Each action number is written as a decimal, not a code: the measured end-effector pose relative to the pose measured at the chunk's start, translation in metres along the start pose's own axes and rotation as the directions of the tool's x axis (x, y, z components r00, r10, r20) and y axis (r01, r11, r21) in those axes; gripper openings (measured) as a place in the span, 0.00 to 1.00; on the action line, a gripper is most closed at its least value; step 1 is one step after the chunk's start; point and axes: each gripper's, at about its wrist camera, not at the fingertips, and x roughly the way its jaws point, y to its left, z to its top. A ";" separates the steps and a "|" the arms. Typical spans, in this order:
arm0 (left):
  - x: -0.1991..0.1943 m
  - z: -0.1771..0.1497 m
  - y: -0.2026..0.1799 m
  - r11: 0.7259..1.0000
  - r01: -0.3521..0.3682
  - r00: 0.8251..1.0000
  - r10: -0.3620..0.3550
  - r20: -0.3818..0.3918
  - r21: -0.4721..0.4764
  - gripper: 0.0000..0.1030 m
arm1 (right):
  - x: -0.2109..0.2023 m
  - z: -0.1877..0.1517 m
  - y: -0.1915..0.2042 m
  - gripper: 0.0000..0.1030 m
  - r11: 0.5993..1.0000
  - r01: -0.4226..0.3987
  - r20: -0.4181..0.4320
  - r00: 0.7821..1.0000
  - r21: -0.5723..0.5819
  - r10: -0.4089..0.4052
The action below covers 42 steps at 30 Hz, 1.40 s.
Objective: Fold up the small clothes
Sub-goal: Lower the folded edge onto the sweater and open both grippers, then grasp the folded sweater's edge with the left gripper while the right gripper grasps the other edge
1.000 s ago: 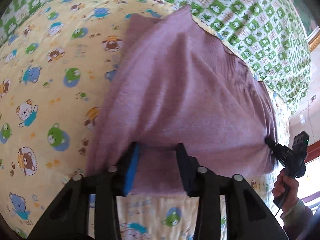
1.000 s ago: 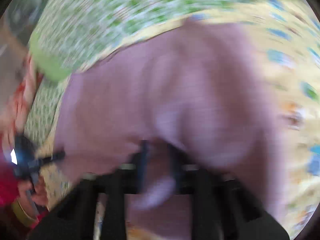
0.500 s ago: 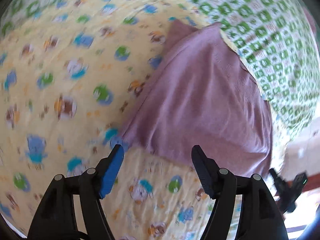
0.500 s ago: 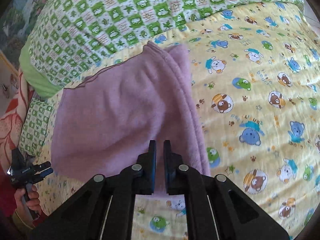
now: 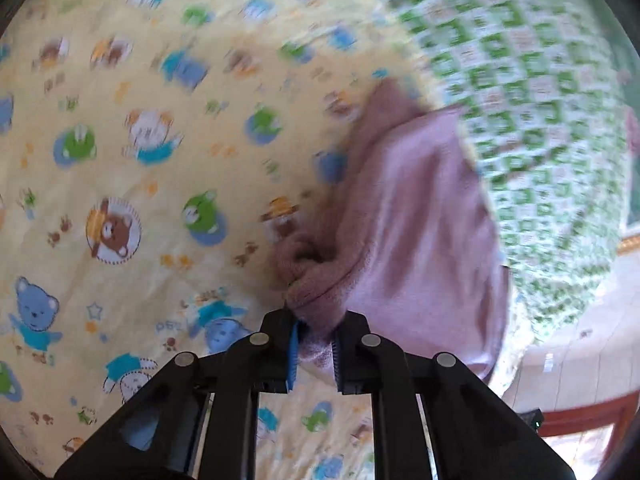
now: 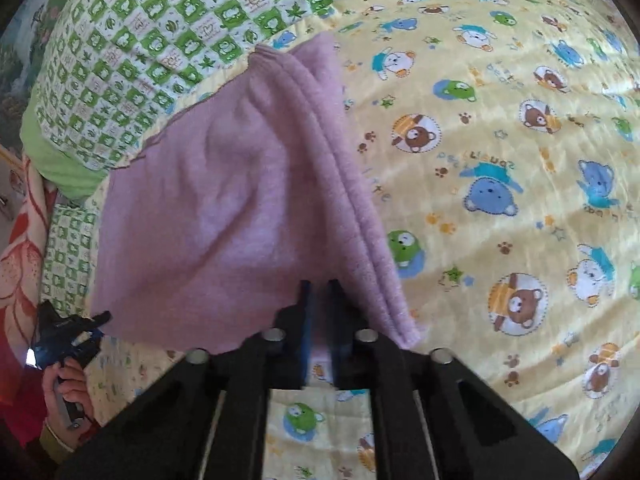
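A purple knitted garment (image 6: 224, 208) lies folded on the yellow cartoon-bear quilt (image 6: 500, 160), its layered fold edge running along its right side. In the right wrist view my right gripper (image 6: 319, 312) is shut on the garment's near edge, with purple cloth showing in the narrow slit between its fingers. My left gripper (image 5: 314, 340) is closing its jaws on a bunched corner of the garment (image 5: 416, 240), and cloth fills the gap between the pads. The right wrist view also shows the left gripper (image 6: 102, 316) at the garment's near left corner, held by a hand (image 6: 68, 388).
A green-and-white checked quilt (image 6: 160, 40) is piled behind the garment, with a red floral blanket (image 6: 20, 248) at the far left. Bare yellow quilt stretches to the right of the garment. Beyond the bed's edge, floor and a red wooden frame (image 5: 580, 416) show.
Half a second ago both grippers stood off the laid-down garment, the left wide open. Now the left has closed on a bunched corner and the right on the near edge.
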 end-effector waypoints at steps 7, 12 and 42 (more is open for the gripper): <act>-0.011 -0.002 0.025 0.997 -0.070 0.997 0.068 -0.035 -0.042 0.25 | -0.013 0.000 0.003 0.00 0.998 0.024 -0.008 1.000 -0.050 -0.024; -0.015 -0.017 0.041 0.992 -0.030 0.998 0.023 -0.059 -0.121 0.61 | -0.020 0.003 0.015 0.01 0.999 0.028 0.008 1.000 -0.047 -0.028; 0.018 -0.045 -0.162 0.912 -0.027 0.991 -0.029 0.131 0.409 0.07 | 0.010 0.052 0.101 0.47 0.982 -0.151 -0.007 0.988 -0.117 0.152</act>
